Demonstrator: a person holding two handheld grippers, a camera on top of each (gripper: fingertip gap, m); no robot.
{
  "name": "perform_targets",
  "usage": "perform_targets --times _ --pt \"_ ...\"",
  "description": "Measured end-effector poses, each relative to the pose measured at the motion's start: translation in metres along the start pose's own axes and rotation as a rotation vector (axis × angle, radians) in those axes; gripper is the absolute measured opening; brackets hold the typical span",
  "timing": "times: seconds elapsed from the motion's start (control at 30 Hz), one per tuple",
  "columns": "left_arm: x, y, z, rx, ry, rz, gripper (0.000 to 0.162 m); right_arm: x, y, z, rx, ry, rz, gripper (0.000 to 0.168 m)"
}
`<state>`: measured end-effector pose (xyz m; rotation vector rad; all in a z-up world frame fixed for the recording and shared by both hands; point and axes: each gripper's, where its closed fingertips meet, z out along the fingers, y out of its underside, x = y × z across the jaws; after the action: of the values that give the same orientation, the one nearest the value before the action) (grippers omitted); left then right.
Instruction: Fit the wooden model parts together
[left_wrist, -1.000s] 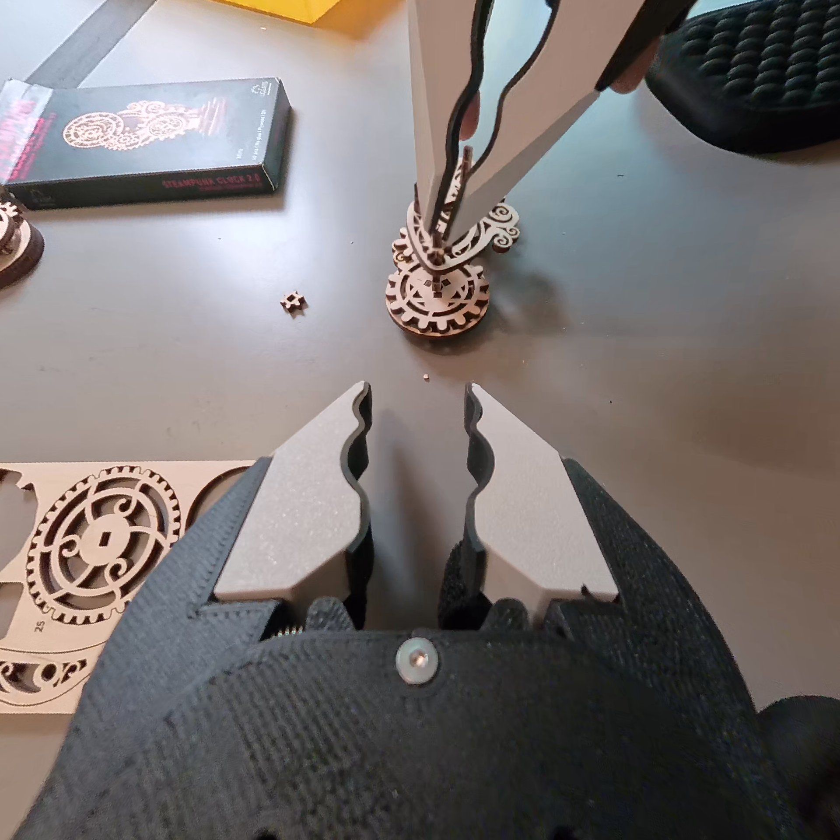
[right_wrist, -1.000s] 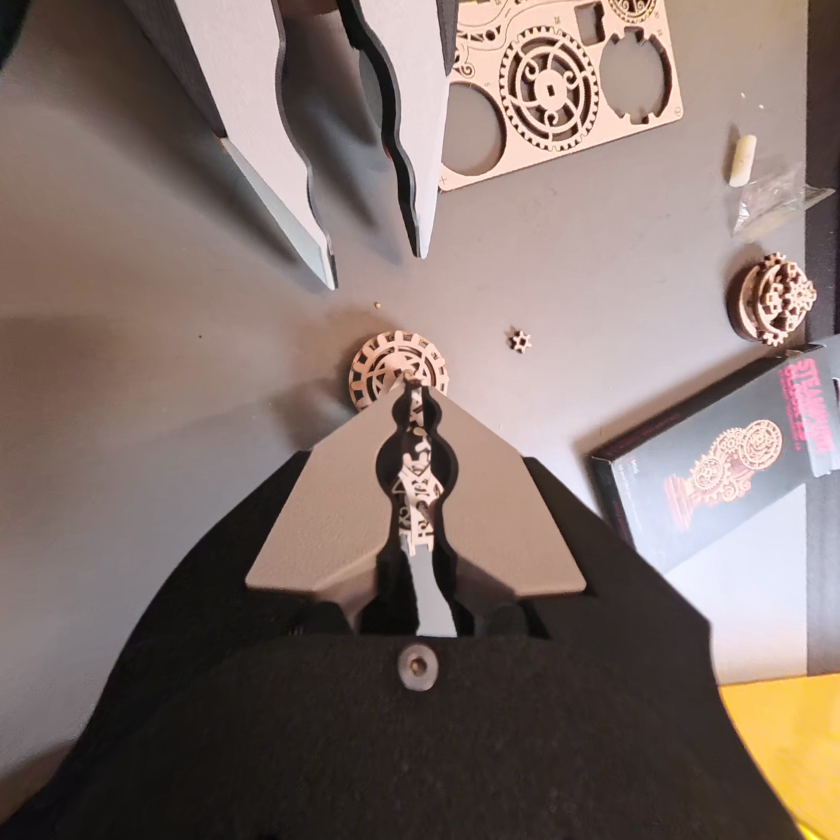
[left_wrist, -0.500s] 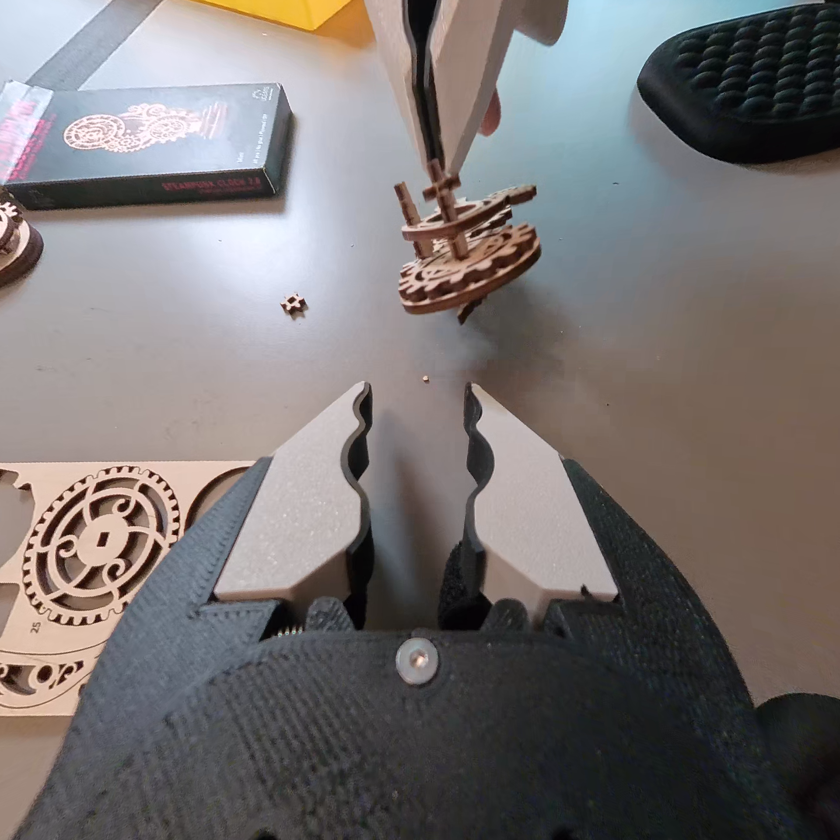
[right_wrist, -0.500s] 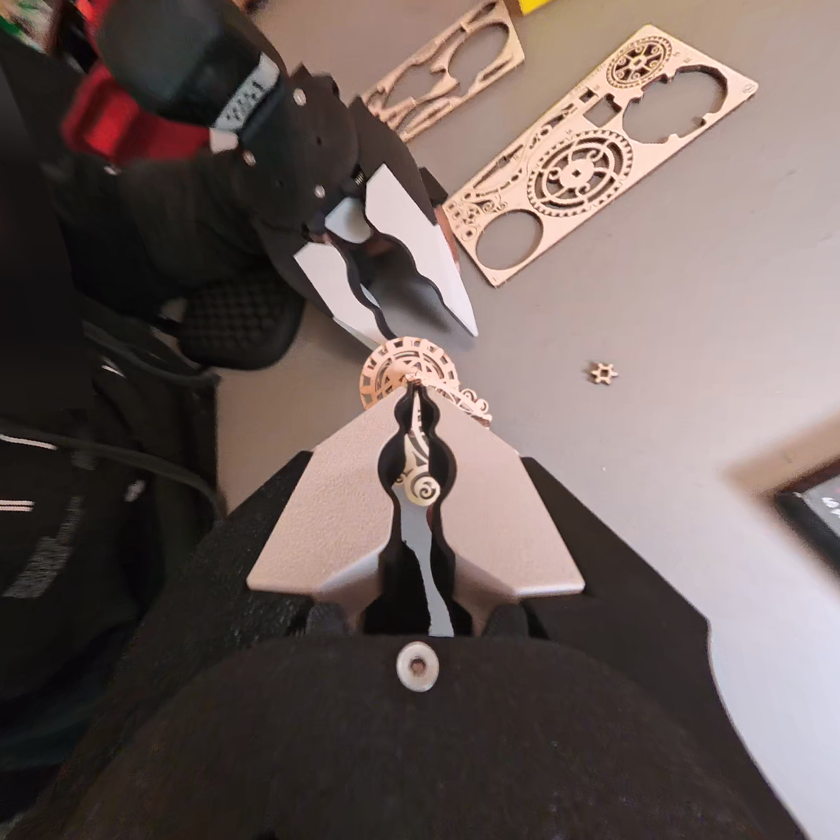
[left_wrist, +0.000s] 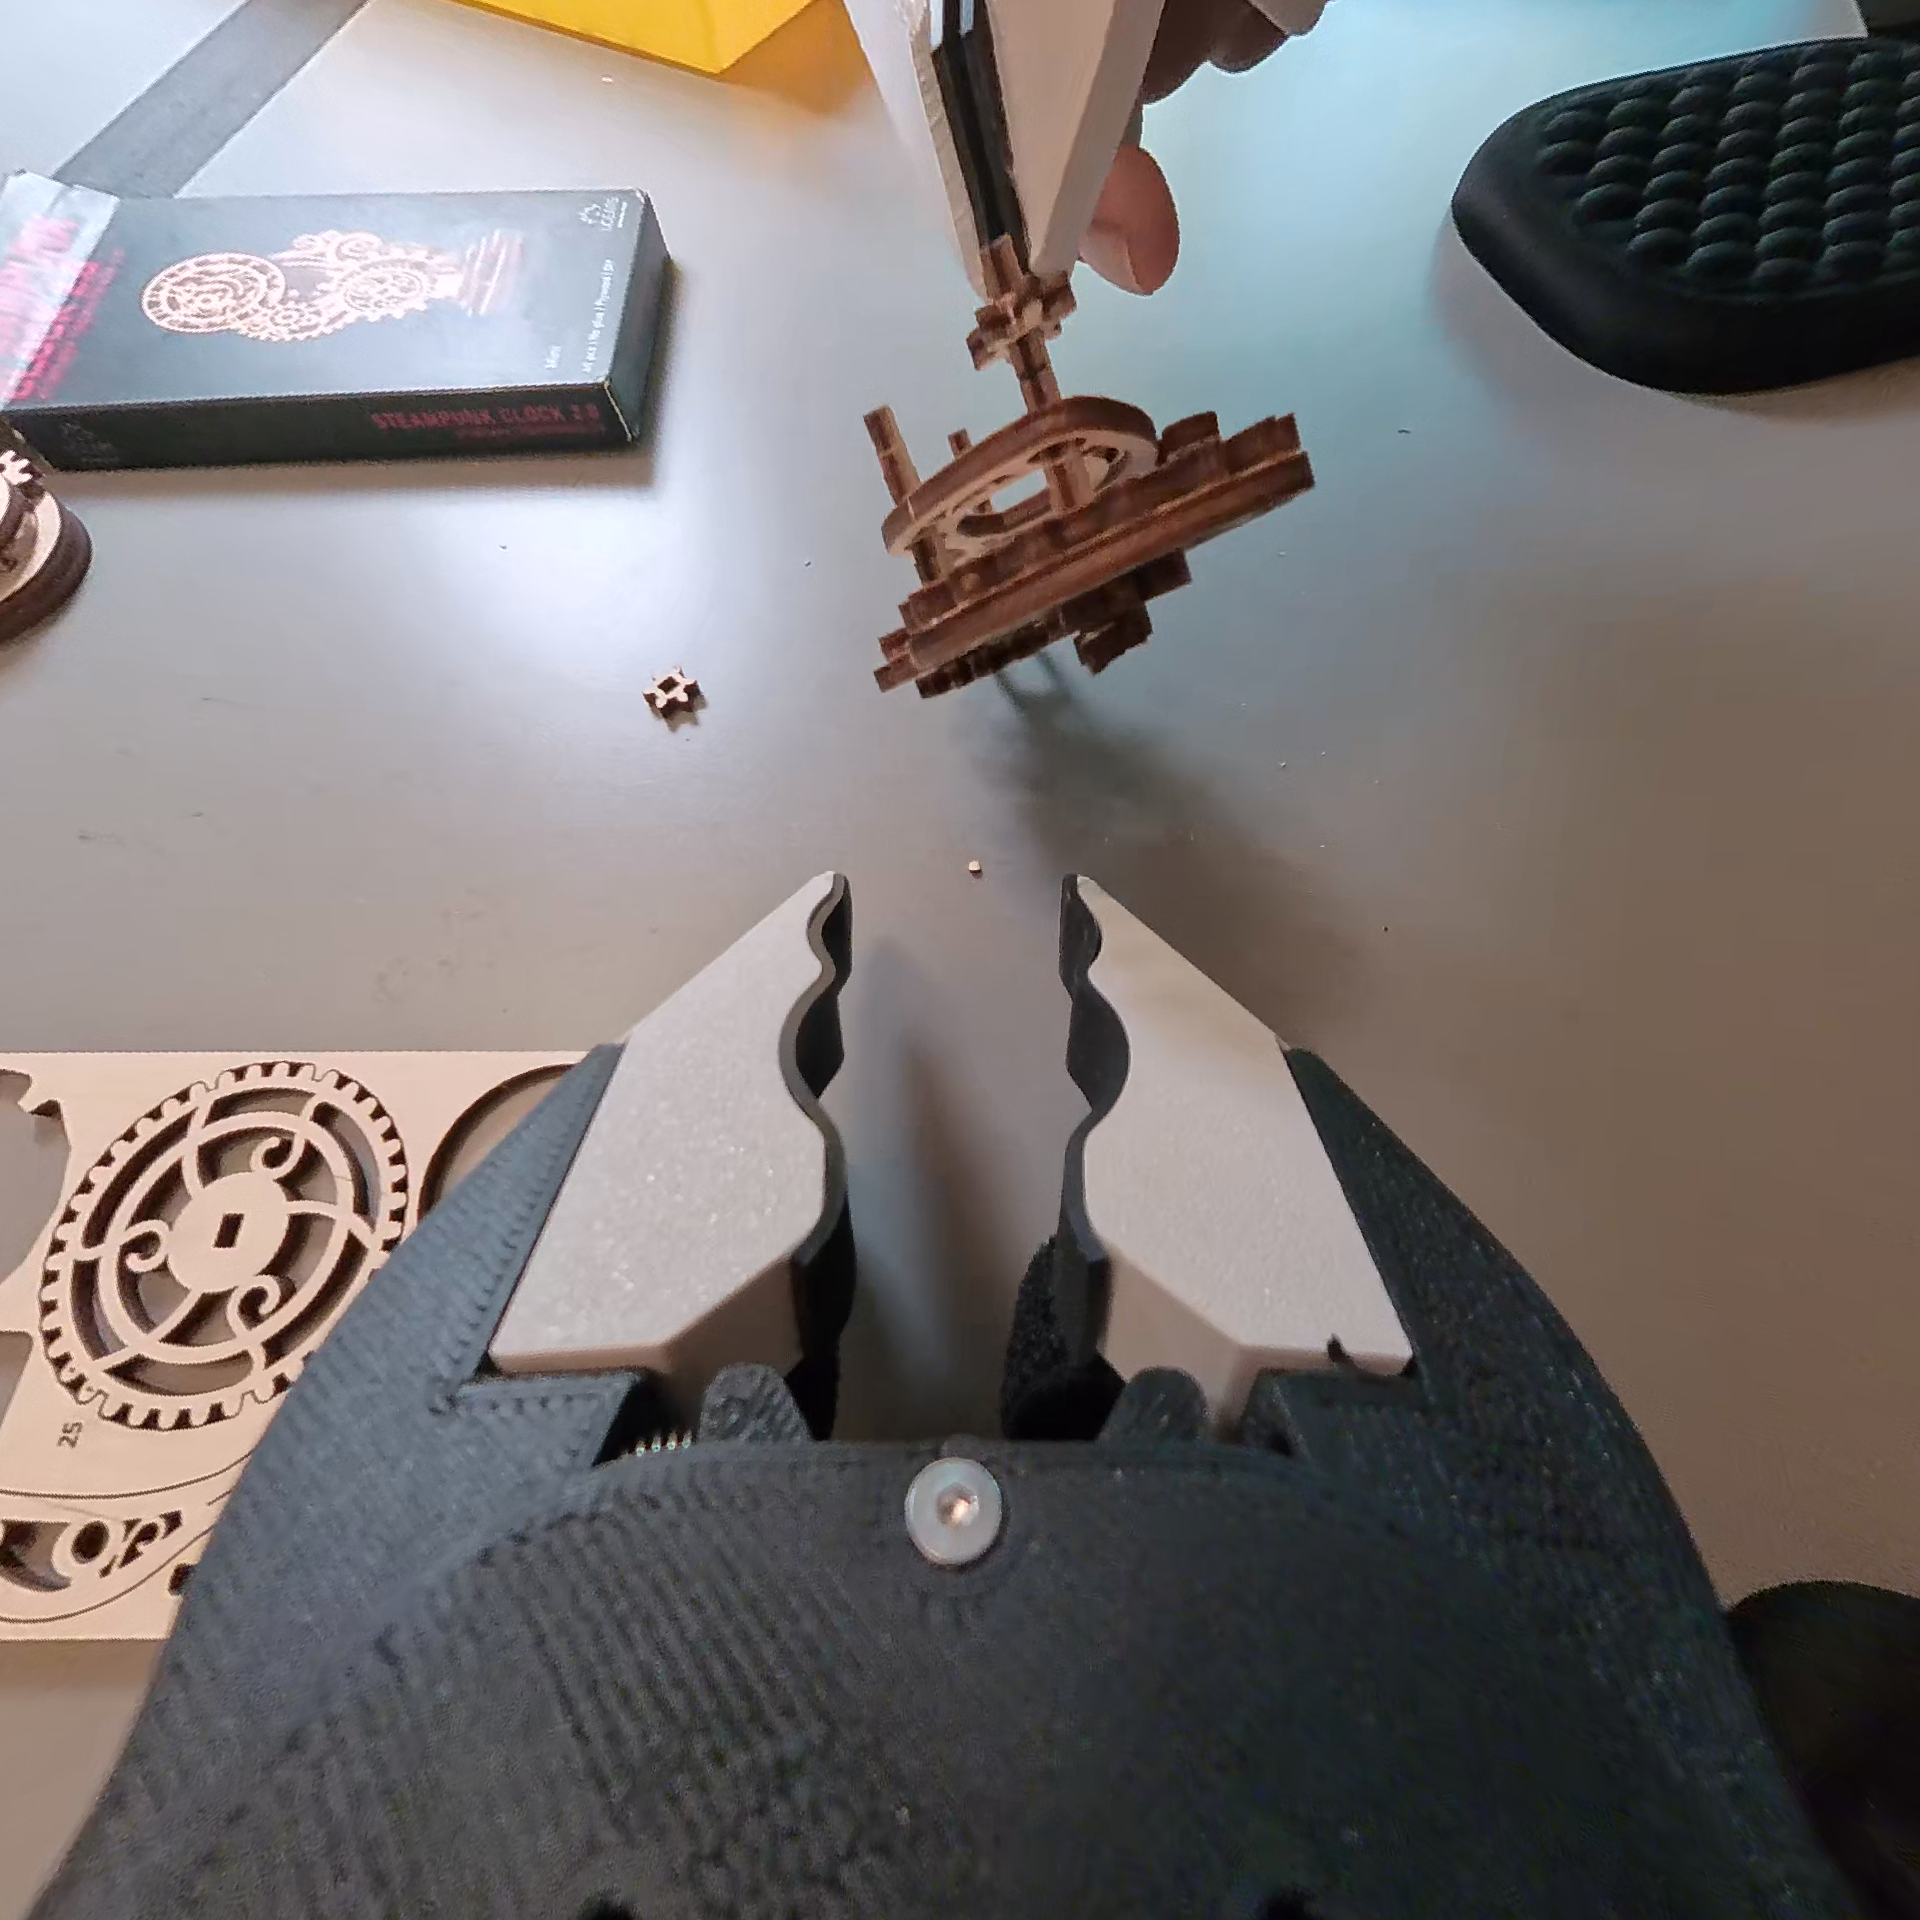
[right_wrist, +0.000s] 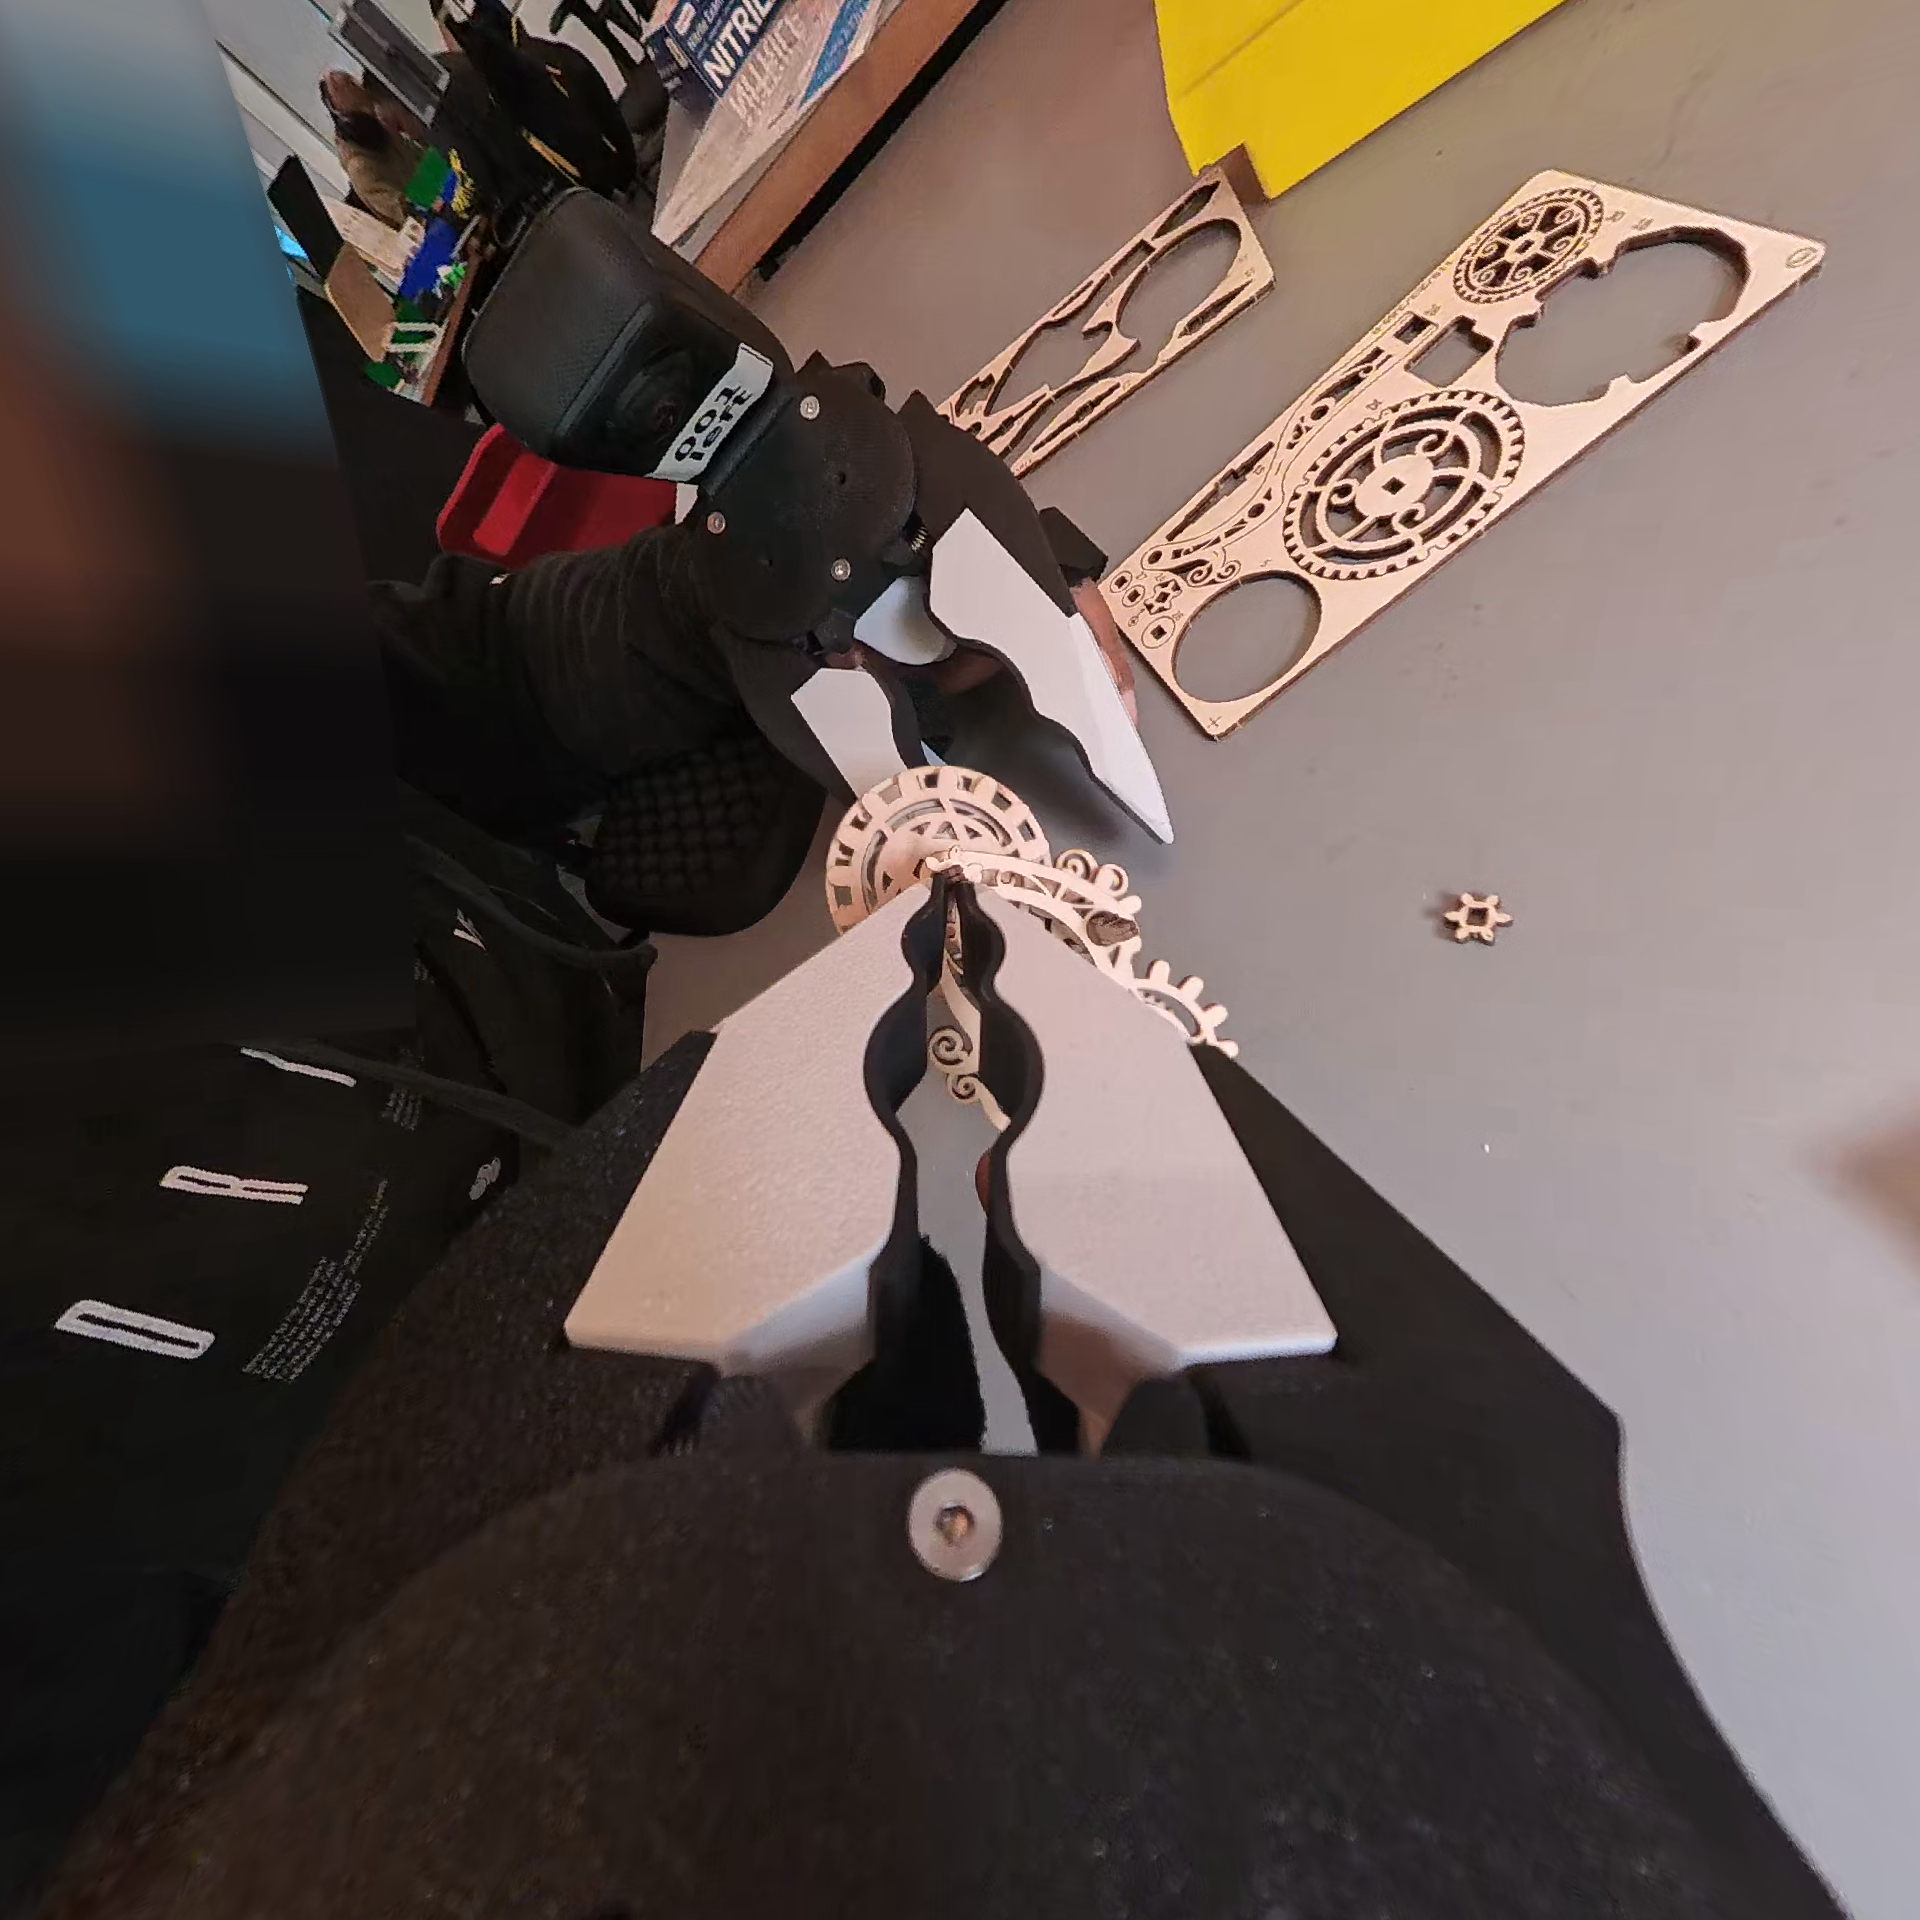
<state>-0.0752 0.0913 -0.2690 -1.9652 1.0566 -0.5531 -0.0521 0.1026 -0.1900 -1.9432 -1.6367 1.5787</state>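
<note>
- Cut-out sheet (left_wrist: 197, 1236) is lying at near left on the tabletop (left_wrist: 1455, 831), a big gear still sitting in it; partly hidden under the left gripper body.
- Black box (left_wrist: 332, 322) is lying at far left; a round wooden sub-assembly (left_wrist: 31, 551) is showing at the left edge.
- Small star-shaped part (left_wrist: 675, 694) is lying loose on the tabletop, left of centre, apart from everything.
- Left gripper (left_wrist: 951, 904) is sitting low and near, fingers (left_wrist: 727, 1101) standing moderately apart, holding nothing.
- Right gripper (left_wrist: 997, 239) is coming in from the far top, fingers pinched onto the wooden model (left_wrist: 1081, 540) by its thin upright post.
- Model is hanging clear of the tabletop, tilted, gear stack lower on the left side; post's long axis is running up and slightly left into the right fingers.
- Key relation: model is straight ahead of the left fingers, farther and higher, slightly right of their gap; left gripper looks like the free one to bring in the next part, star part being nearer its left side.
- Black textured pad (left_wrist: 1704, 218) is lying at far right.
</note>
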Motion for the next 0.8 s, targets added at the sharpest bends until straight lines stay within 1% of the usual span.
perform_targets --times 0.43,0.57,0.63,0.7,0.8 --pt "0.001 0.0 0.0 -0.003 -0.002 0.008 0.039 -0.009 -0.002 -0.007 0.003 0.046 -0.028 0.0" --pt "0.001 0.0 0.0 -0.005 -0.003 0.01 0.039 -0.01 0.0 -0.014 -0.016 0.136 -0.058 0.0" --pt "0.001 0.001 0.0 -0.006 -0.004 0.013 0.039 -0.004 0.005 -0.016 -0.056 0.25 -0.105 0.0" --pt "0.001 0.001 0.0 -0.007 -0.004 0.014 0.039 -0.004 0.011 -0.015 -0.101 0.327 -0.164 0.0" --pt "0.001 0.001 0.0 -0.006 -0.004 0.015 0.039 -0.005 0.017 -0.007 -0.133 0.398 -0.203 0.0"
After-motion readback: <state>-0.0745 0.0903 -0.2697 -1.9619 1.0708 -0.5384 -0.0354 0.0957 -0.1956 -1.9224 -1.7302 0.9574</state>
